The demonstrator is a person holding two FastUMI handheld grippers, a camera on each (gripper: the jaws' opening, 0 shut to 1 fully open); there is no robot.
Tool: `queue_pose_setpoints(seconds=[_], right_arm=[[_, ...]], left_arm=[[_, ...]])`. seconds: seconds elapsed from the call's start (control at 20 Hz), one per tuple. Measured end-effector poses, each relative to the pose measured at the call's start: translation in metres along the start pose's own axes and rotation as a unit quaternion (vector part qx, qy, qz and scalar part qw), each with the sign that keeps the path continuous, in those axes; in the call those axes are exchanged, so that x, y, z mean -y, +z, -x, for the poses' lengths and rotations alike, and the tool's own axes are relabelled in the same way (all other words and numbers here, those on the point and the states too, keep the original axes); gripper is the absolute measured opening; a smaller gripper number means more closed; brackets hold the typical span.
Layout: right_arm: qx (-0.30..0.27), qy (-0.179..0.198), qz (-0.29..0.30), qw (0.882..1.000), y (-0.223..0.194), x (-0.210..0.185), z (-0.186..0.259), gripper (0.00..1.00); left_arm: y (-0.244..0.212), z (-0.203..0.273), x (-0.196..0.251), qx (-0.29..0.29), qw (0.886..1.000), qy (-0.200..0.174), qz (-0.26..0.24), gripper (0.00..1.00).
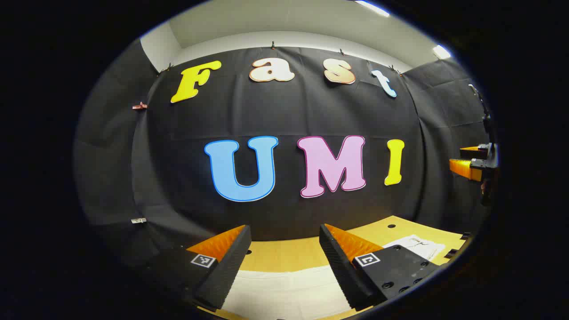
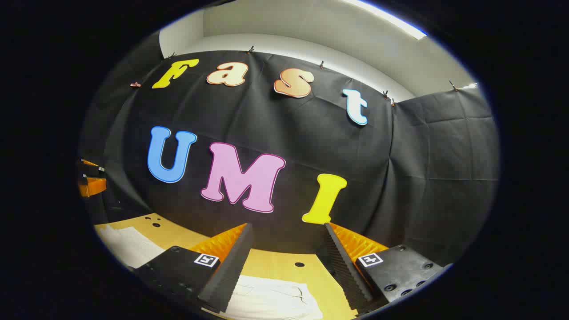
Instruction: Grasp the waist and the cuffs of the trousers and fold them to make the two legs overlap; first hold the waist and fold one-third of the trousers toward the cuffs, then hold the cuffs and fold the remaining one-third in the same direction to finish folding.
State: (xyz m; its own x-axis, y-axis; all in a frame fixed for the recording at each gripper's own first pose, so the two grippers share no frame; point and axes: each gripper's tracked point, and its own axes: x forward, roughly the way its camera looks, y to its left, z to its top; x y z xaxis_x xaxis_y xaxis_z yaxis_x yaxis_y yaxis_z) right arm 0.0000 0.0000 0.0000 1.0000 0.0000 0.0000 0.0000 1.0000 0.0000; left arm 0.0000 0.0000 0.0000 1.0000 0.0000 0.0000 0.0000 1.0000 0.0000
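Both grippers are hovering raised over the table (image 1: 284, 258), facing the booth wall; left gripper (image 1: 284, 249) and right gripper (image 2: 284, 249) are each standing spread, pinching nothing. White trousers (image 1: 284, 293) are lying flat on the table beneath them. Cloth is looking thin, soft and light, likely sagging when lifted, so pinching waistband and cuff edges seems best

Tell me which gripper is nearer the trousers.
Cannot tell; about equal. Left gripper and right gripper both hover open above the white trousers on the table, touching nothing.
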Motion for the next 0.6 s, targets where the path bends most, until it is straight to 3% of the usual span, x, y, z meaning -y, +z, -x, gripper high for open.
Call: queue_pose_setpoints(seconds=[0.6], right_arm=[[0.007,-0.016,0.011,1.0,0.005,0.002,0.005,0.97]], left_arm=[[-0.001,0.012,-0.001,0.007,1.0,-0.015,-0.022,0.98]])
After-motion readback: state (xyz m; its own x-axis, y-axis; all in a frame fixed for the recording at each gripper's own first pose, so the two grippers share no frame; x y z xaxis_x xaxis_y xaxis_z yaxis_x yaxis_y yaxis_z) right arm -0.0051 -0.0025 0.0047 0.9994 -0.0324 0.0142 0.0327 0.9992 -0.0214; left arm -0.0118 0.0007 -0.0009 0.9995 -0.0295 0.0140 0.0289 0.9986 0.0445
